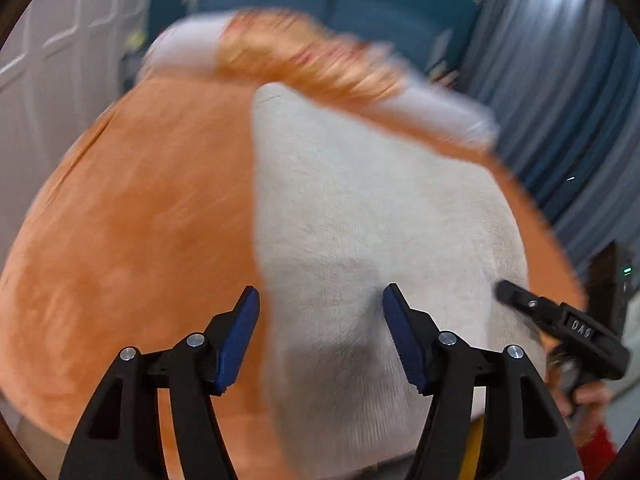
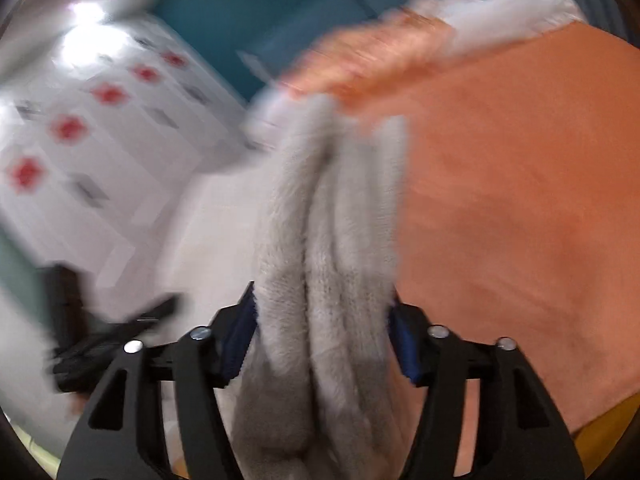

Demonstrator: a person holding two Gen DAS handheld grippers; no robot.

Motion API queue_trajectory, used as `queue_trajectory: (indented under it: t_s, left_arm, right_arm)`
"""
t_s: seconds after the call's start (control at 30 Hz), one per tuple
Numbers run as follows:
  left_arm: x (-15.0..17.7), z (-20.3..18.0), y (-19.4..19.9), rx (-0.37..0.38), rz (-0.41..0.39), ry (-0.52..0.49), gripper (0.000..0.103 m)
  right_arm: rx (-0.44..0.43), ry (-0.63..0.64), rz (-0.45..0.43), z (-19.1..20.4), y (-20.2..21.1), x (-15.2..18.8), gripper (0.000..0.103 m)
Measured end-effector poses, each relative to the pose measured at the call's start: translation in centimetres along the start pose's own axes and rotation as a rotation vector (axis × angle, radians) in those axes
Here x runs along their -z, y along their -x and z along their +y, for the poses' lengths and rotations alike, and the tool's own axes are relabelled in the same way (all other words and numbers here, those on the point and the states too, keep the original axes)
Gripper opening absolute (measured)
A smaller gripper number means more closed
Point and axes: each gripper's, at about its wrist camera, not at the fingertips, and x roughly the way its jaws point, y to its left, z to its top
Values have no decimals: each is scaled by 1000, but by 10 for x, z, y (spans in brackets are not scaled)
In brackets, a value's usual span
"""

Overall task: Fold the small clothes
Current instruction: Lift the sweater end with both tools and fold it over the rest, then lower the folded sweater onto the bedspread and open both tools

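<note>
Left claw [image 1: 321,334] stands released, nothing between its pads, just above the cream garment [image 1: 380,208] spread on the orange blanket [image 1: 132,216]. Right claw [image 2: 322,336] straddles a bunched fold of that cloth; whether the pads pinch it cannot be told through the blur. Fleecy, soft, light and floppy, likely to sag: best taken at edges or corners. Farther off lies blurred patterned fabric [image 1: 304,56].

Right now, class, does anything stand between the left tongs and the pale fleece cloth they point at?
Nothing visible does. The left tongs stand open directly over the pale grey fleece cloth, which lies on an orange fleece surface. The right tongs reach in from the side, not in between.
</note>
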Motion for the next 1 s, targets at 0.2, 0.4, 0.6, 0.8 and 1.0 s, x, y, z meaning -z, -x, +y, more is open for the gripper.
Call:
queue_trajectory:
  t_s: [0.2,0.4,0.6,0.8,1.0]
  left_arm:
    - [49,46,-8,-7,61,186,58]
    - [40,5,-3,-31,6,119,59]
    - [43,-7,-57,-121,94,13,59]
    - [55,3,-88,-157,172,48,62]
    - [63,-1,-96,-207,183,26,65]
  right_arm:
    - [77,18,65,-3,-5,41,45]
    - [142,198,44,30,-3,36,36]
    - [262,353,107,49,-45,36,4]
    - [425,371,178,22,-82,30,0]
    - [344,138,212,-36,-79,23,0]
